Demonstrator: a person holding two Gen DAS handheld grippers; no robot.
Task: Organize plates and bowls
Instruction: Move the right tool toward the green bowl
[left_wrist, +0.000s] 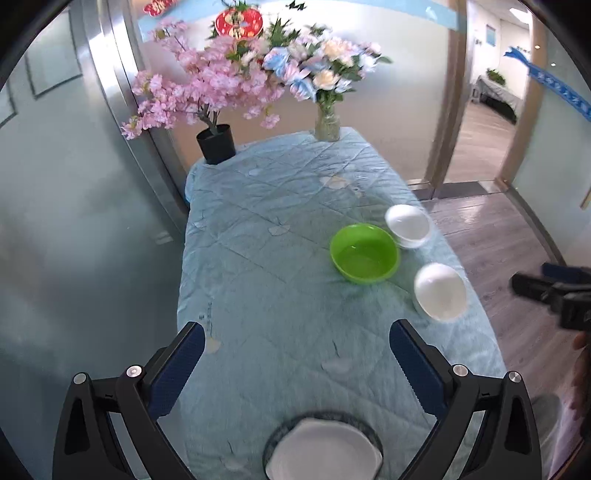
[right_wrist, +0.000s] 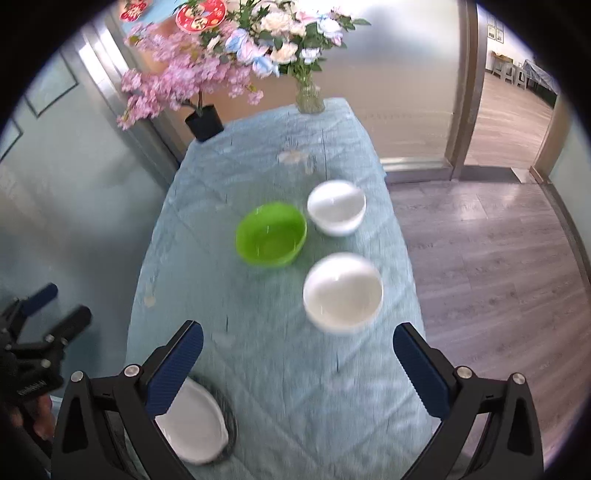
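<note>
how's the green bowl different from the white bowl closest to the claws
The green bowl is bright lime, while the near white bowl is plain white. The green bowl sits nearer the middle of the table; the near white bowl sits close to the right edge. The green bowl lies farther from the open right claw, the near white bowl just ahead of it. Both stand upright, look empty, and neither is held.
</note>
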